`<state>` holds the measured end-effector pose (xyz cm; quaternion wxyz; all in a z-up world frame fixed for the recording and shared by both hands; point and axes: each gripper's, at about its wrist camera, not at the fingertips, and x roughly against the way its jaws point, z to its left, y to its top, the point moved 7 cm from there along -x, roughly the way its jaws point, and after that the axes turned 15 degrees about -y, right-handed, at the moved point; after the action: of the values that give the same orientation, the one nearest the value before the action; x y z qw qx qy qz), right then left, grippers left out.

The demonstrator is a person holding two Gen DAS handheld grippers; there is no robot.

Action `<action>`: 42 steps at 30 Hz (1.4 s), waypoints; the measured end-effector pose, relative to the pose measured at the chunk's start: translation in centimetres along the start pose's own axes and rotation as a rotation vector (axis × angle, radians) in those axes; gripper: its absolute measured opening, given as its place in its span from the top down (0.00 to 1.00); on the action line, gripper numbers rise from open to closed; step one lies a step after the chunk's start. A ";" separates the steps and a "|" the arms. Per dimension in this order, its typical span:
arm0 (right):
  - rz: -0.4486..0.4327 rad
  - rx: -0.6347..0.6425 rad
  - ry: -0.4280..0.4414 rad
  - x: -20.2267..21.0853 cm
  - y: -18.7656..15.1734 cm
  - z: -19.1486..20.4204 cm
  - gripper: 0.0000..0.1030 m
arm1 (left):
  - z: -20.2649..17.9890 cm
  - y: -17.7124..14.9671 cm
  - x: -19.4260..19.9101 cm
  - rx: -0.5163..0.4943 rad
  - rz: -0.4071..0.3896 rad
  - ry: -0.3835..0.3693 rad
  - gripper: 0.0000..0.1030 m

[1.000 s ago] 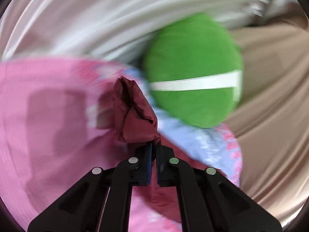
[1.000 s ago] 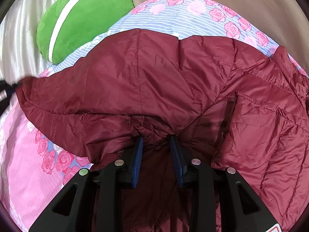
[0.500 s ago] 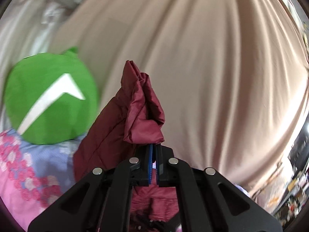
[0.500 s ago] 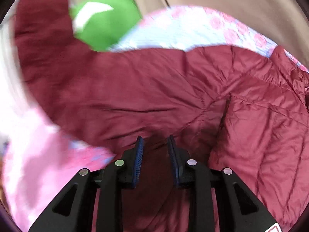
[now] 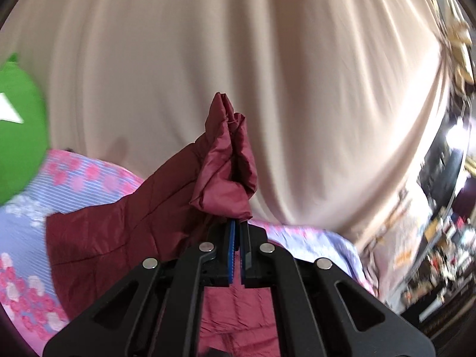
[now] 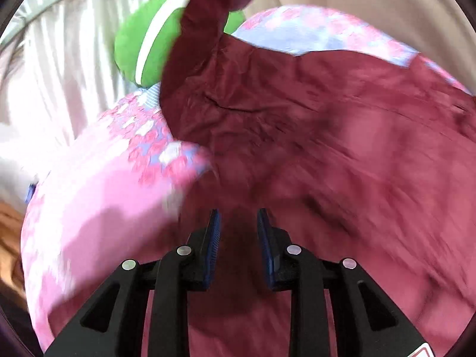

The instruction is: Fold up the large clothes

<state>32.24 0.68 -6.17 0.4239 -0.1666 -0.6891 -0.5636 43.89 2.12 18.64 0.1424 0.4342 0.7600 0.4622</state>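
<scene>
Aloft, quilted maroon jacket (image 5: pixel 226 172) bunched in pinched left tool (image 5: pixel 238 232); right tool (image 6: pixel 238 220) narrowing, empty.

The jacket (image 5: pixel 125 229) is a dark red quilted cloth, thin and smooth, with a soft sheen and stitched lines across it; where it bunches it makes fine wrinkles. The bed cover (image 5: pixel 89 181) is a matt woven cloth printed with pink roses on blue stripes. The green cushion (image 6: pixel 134 41) looks like soft, slightly fuzzy plush with a white band of smoother cloth. The beige curtain (image 5: pixel 238 59) is a smooth fabric with a light satin shine, and the pale curtain (image 6: pixel 59 59) is glossier. The left gripper (image 5: pixel 238 232) and the right gripper (image 6: pixel 238 223) are matt black plastic with ribbed blue pads (image 6: pixel 214 232) and small bright metal pins.
</scene>
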 end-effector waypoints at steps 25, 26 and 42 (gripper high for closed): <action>-0.173 -0.558 -0.164 12.5 -5.9 -26.3 0.26 | 5.6 -20.9 -5.0 0.128 0.230 0.099 0.21; -0.177 -0.556 -0.181 12.0 -5.3 -26.6 0.23 | 7.0 -20.6 -3.5 0.156 0.206 0.132 0.21; -0.062 -0.576 -0.110 4.4 -0.1 -25.4 0.94 | 20.2 -19.5 5.6 0.619 -0.055 0.188 0.36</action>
<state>39.68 -23.79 -2.65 0.3036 -0.2895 -0.5274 -0.7388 42.79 14.45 -7.12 -0.0547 0.3918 0.8856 0.2435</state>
